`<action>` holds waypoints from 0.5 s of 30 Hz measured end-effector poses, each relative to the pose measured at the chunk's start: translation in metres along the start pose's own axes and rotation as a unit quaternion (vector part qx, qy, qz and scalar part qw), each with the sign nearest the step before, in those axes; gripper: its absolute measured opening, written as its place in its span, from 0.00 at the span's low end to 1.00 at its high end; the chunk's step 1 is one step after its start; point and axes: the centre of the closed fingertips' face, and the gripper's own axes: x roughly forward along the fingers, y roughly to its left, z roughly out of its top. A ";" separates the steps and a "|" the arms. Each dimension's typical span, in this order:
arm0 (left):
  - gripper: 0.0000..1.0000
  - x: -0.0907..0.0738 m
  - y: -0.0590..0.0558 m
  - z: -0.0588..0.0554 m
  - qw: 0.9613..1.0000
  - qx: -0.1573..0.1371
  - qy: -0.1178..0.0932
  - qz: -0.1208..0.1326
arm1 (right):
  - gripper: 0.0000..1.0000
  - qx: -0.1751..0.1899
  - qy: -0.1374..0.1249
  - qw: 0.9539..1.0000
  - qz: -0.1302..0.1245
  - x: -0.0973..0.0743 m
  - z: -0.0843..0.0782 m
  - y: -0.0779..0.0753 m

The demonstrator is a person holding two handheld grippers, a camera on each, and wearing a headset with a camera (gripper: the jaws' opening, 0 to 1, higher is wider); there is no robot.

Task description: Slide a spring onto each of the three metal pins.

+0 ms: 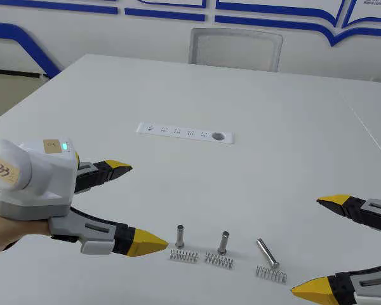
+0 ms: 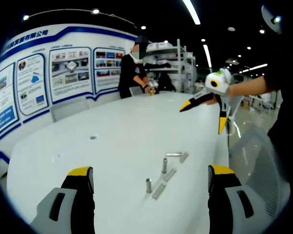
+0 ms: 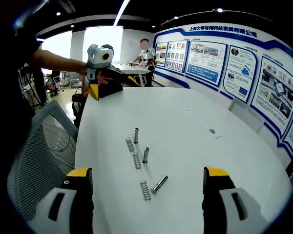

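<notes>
At 9 o'clock of the parts, left hand-held gripper [image 1: 147, 203] released, jaws spread wide; at 3 o'clock, right hand-held gripper [image 1: 305, 246] likewise released. Between them on the white tabletop [image 1: 292, 127], three springs [image 1: 218, 260] in a row, each lying just at 6 o'clock of its pin. Left pin [image 1: 180, 236] and middle pin [image 1: 223, 241] upright, right pin [image 1: 267, 252] on its side. Farther off at 12 o'clock, power strip [image 1: 185, 133], then grey chair [image 1: 236, 47]

White table [image 1: 273, 108]; on it power strip [image 1: 185, 133], two upright pins [image 1: 180, 236], third pin [image 1: 267, 252] lying flat, spring [image 1: 183, 256] beside each.
</notes>
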 end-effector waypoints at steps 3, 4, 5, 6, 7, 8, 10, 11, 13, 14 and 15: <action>0.99 0.000 -0.001 -0.001 1.000 0.000 0.000 -0.002 | 0.95 0.001 0.002 1.000 0.001 0.000 -0.001 0.002; 0.99 0.000 -0.001 -0.001 1.000 0.000 0.001 -0.001 | 0.95 0.001 0.001 1.000 0.000 0.000 -0.001 0.002; 0.99 0.001 -0.001 -0.002 1.000 0.000 0.002 -0.001 | 0.95 0.004 0.002 1.000 0.000 0.000 -0.001 0.002; 0.99 0.000 -0.002 -0.003 1.000 -0.001 0.002 -0.002 | 0.95 0.005 0.002 1.000 0.000 0.000 -0.002 0.002; 0.99 0.000 -0.003 -0.003 1.000 -0.002 0.002 -0.003 | 0.95 0.005 0.002 1.000 0.000 0.000 -0.002 0.002; 0.99 0.000 -0.003 -0.004 1.000 -0.002 0.002 -0.003 | 0.95 0.004 0.003 1.000 -0.001 0.000 -0.002 0.001; 0.99 0.000 -0.003 -0.004 1.000 -0.003 0.002 -0.004 | 0.94 0.005 0.003 1.000 -0.003 -0.001 -0.002 0.000; 0.99 0.000 -0.004 -0.005 1.000 -0.003 0.002 -0.004 | 0.94 0.006 0.001 1.000 -0.004 -0.001 -0.001 0.000; 0.99 0.000 -0.004 -0.006 1.000 -0.003 0.002 -0.004 | 0.94 0.008 0.001 1.000 -0.005 -0.001 -0.002 -0.001; 0.99 0.000 -0.004 -0.006 1.000 -0.004 0.003 -0.004 | 0.94 0.008 0.002 1.000 -0.005 -0.001 -0.002 -0.001; 0.99 0.000 -0.004 -0.006 1.000 -0.004 0.003 -0.004 | 0.94 0.007 0.002 1.000 -0.005 0.000 -0.002 -0.001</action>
